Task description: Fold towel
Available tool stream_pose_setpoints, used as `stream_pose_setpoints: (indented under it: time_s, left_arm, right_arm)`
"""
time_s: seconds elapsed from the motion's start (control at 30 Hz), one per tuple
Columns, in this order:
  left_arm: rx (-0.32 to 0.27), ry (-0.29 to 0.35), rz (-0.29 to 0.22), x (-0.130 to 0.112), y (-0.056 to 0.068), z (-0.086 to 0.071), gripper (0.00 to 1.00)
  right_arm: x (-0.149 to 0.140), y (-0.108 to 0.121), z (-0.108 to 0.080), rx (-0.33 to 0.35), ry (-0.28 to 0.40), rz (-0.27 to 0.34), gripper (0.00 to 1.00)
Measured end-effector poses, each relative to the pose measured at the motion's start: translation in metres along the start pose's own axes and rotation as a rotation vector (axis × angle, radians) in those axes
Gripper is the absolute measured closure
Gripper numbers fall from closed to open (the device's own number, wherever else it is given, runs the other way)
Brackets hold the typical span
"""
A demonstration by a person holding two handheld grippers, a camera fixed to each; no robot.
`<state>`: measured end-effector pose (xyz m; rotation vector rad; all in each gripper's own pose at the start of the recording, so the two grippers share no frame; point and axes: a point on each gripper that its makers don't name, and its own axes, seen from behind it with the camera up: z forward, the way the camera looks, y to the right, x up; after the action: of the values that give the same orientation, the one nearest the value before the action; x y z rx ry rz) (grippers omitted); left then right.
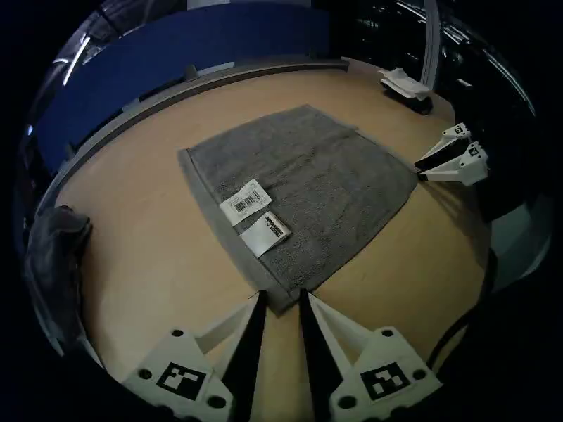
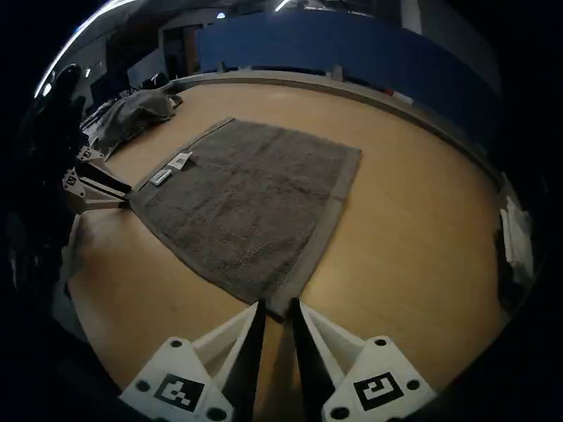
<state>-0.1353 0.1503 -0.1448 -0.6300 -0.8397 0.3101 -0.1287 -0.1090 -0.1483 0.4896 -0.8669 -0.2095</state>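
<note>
Wood table point(image 1: 141, 232) spreads wide, with the grey towel point(image 1: 310, 176) flat at its centre. At 6 o'clock in the left gripper view, the left gripper point(image 1: 281, 299) pinches a towel corner, jaws nearly closed. The right gripper point(image 2: 276, 306) pinches another corner likewise, 6 o'clock in its view. Two tags point(image 1: 245, 201) lie on the towel's edge.

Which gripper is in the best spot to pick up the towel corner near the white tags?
Left, probably. The left gripper straddles the towel corner just below the white tags. The right gripper sits at another corner, farther from them.
</note>
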Motion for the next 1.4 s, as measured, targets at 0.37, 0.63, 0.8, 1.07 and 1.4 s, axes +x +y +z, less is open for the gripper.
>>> stream_pose_setpoints:
  time_s: [0.37,0.63,0.8,1.07,1.4]
  left_arm:
    - [-0.007,-0.006,-0.004,0.0011,-0.0005,0.0004,0.79]
    - [-0.008,-0.006,-0.012,0.0021,-0.0030,0.0009,0.90]
    - [-0.003,-0.004,0.006,0.0022,-0.0030,0.0015,0.91]
    - [-0.003,-0.002,0.004,0.0040,-0.0036,0.0003,0.92]
    - [-0.005,0.009,-0.008,0.0099,-0.0053,-0.0042,0.92]
  right_arm:
    - [-0.0006,-0.0024,-0.0014,0.014,-0.020,-0.006,0.83]
    - [-0.0004,-0.0026,-0.0021,0.023,-0.021,0.019,0.87]
    - [-0.0008,-0.0027,-0.0026,0.023,-0.023,0.026,0.88]
    - [0.0011,-0.0028,-0.0047,0.024,-0.022,0.026,0.89]
    - [0.0066,-0.0012,-0.0096,0.028,-0.015,0.034,0.90]
